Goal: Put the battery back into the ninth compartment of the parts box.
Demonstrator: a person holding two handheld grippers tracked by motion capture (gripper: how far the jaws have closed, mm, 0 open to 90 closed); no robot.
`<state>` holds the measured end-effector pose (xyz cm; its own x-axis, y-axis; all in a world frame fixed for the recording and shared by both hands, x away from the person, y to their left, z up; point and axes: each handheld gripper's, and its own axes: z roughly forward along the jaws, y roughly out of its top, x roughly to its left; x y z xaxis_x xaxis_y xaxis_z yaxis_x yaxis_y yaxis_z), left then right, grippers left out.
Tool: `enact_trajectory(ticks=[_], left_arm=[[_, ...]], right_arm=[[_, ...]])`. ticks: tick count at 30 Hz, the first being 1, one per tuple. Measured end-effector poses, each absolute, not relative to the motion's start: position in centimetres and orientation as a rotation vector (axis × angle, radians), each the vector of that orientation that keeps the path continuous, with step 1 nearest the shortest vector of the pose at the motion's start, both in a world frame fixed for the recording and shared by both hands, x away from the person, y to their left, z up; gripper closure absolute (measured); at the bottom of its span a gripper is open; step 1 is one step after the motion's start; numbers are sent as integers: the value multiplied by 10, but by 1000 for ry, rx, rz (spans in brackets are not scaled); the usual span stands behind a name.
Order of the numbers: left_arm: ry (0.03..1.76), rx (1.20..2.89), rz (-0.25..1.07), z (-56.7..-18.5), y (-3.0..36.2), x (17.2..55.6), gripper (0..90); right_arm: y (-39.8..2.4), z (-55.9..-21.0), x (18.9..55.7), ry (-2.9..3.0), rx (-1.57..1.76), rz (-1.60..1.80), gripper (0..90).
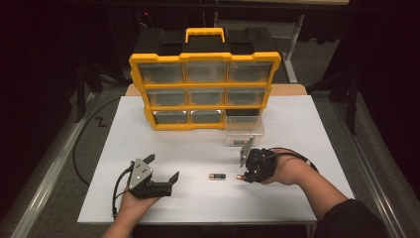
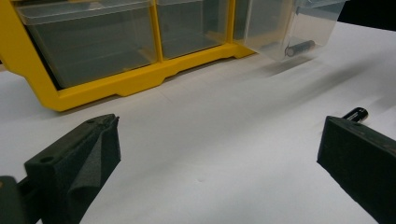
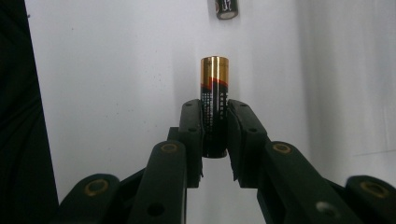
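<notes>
Dim room around a brightly lit white table [image 1: 148, 198], soft shadows, both gripper views slightly blurred.

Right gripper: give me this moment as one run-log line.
right gripper: shut on battery | left gripper: open, nothing held | second battery: lying on table | pulled-out drawer: before organizer

High view over the table [image 1: 198, 144]; tool views close, sharing its white top.
</notes>
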<state>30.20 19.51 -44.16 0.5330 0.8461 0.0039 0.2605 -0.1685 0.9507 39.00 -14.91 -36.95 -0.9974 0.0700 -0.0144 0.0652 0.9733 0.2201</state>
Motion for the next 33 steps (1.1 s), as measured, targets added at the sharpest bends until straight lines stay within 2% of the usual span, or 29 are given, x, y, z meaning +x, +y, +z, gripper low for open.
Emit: enact_trajectory(ticks=[33], left_arm=[[936, 1701, 684, -442, 195, 302, 3]], right_arm=[[-164, -339, 407, 3052, 178, 336, 786]])
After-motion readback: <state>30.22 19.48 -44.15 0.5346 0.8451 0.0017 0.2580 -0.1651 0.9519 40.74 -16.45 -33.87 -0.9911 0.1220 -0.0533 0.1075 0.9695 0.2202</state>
